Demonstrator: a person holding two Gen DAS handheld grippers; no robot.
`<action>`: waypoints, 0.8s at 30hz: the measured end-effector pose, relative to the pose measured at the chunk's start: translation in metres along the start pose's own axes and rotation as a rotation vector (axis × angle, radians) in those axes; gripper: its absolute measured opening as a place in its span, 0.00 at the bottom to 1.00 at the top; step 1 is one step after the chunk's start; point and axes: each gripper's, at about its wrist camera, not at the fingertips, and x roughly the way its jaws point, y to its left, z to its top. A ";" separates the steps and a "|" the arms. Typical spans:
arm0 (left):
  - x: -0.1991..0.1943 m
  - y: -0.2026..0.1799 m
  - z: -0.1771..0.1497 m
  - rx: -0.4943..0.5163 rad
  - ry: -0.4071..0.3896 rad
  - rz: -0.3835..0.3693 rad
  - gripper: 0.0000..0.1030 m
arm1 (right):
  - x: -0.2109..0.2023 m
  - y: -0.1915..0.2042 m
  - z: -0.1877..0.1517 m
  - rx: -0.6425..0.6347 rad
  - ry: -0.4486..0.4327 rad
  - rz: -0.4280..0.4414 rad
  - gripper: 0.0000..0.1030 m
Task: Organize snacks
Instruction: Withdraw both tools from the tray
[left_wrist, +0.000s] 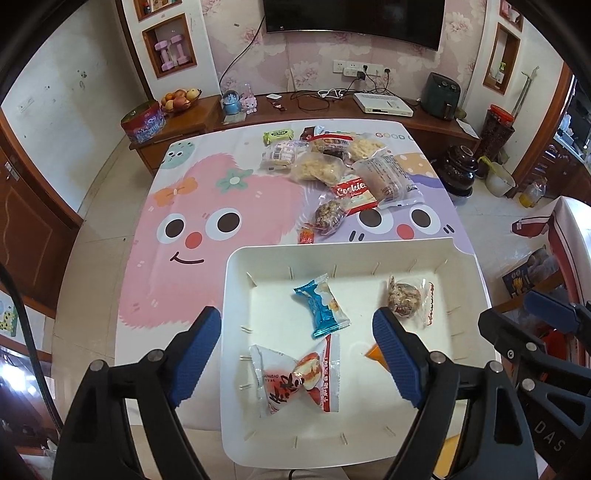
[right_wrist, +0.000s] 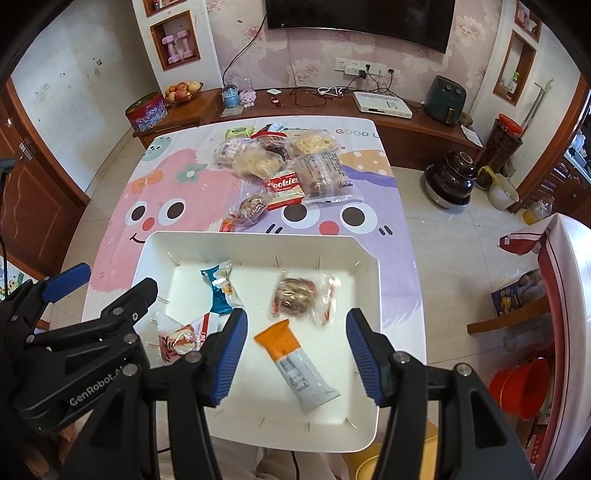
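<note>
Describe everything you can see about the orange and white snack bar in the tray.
The snack bar is a long sealed packet, glossy like plastic film, orange at its far end and white with small print at its near end. It lies flat and diagonal on the white tray floor, between the open right gripper fingers, touching no other snack.

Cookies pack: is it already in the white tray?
No, the cookies pack lies on the table beyond the tray, among the other snacks.

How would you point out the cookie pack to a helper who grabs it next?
Find the white tray on the cartoon tablecloth, then the snack pile beyond it. The cookie pack lies at the pile's near edge, the only red-and-white one, with "Cookies" printed on it.
</note>
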 end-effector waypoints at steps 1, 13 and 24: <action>0.000 0.000 0.000 0.002 0.001 0.003 0.81 | 0.000 0.001 0.000 -0.003 0.000 0.001 0.55; -0.004 0.003 0.002 0.014 -0.009 0.014 0.81 | -0.001 0.010 0.001 -0.022 -0.009 0.007 0.55; -0.003 0.004 0.003 0.015 -0.009 0.016 0.81 | 0.000 0.013 0.006 -0.016 -0.017 0.024 0.55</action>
